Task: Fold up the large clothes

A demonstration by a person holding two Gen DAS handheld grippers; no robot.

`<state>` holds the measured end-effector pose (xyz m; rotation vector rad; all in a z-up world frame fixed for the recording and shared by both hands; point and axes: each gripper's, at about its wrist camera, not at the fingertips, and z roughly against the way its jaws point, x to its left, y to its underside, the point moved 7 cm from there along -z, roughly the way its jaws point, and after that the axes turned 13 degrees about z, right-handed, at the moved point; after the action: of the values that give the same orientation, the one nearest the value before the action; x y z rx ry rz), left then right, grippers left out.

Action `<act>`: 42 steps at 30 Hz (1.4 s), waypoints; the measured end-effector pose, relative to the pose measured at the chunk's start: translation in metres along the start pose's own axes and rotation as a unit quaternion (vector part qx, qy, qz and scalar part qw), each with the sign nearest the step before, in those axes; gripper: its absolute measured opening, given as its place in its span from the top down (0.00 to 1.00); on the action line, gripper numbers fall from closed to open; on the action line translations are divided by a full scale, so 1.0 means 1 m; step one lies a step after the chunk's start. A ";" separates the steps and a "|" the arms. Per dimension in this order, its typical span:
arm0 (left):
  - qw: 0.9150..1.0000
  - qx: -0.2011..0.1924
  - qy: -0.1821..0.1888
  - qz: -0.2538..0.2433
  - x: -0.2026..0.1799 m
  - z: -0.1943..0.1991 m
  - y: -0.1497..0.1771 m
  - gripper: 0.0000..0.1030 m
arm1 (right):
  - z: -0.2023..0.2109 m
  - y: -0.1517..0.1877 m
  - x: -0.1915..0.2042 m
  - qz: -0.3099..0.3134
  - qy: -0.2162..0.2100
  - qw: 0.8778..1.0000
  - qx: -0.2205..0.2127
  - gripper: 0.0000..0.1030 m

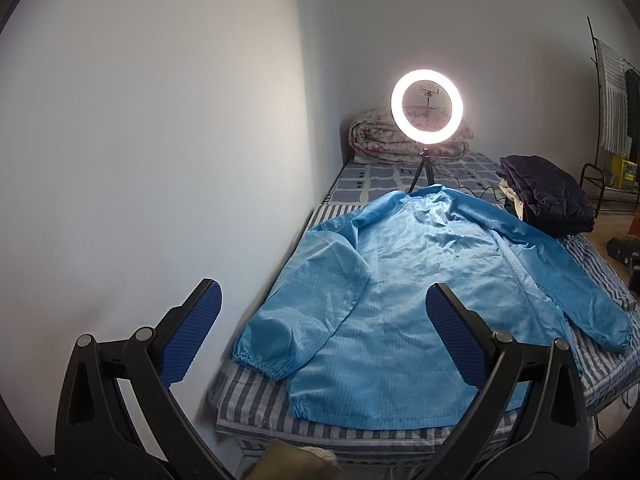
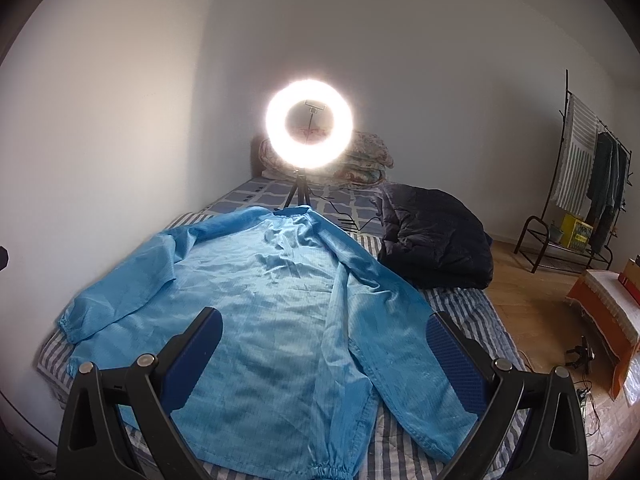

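Note:
A large light-blue jacket (image 1: 400, 280) lies spread flat, back up, on the striped bed (image 1: 256, 404), collar far, hem near, both sleeves out to the sides. It also shows in the right wrist view (image 2: 260, 312). My left gripper (image 1: 324, 296) is open and empty, held above the near hem on the jacket's left side. My right gripper (image 2: 324, 320) is open and empty, held above the near hem and the right sleeve (image 2: 404, 360). Neither gripper touches the cloth.
A lit ring light on a tripod (image 1: 427, 106) stands on the bed beyond the collar, its cable trailing right. A folded dark jacket (image 1: 548, 200) lies at the right. A rolled quilt (image 1: 372, 136) sits at the head. A wall runs along the left; a clothes rack (image 2: 580, 184) stands right.

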<state>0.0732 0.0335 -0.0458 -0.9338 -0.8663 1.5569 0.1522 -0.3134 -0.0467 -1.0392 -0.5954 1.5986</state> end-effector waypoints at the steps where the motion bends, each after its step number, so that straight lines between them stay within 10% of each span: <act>1: 1.000 0.000 -0.002 -0.001 0.002 -0.001 0.001 0.00 | -0.002 -0.002 0.002 0.000 -0.001 1.000 0.001 0.00; 15: 0.999 0.020 -0.033 0.014 0.054 -0.016 0.027 0.00 | -0.034 -0.035 0.045 0.029 -0.034 0.999 0.002 0.01; 26: 0.998 0.049 -0.009 0.047 0.071 -0.018 0.056 0.08 | -0.059 -0.072 0.126 0.079 -0.179 0.980 -0.036 0.08; 42: 0.992 0.091 0.007 0.088 0.101 0.015 0.108 0.19 | -0.087 -0.051 0.376 0.264 -0.444 0.855 0.056 0.47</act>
<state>0.0030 0.1149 -0.1490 -0.9065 -0.6344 1.7461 0.2415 0.0460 -0.1678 -0.3107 -0.8436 2.5902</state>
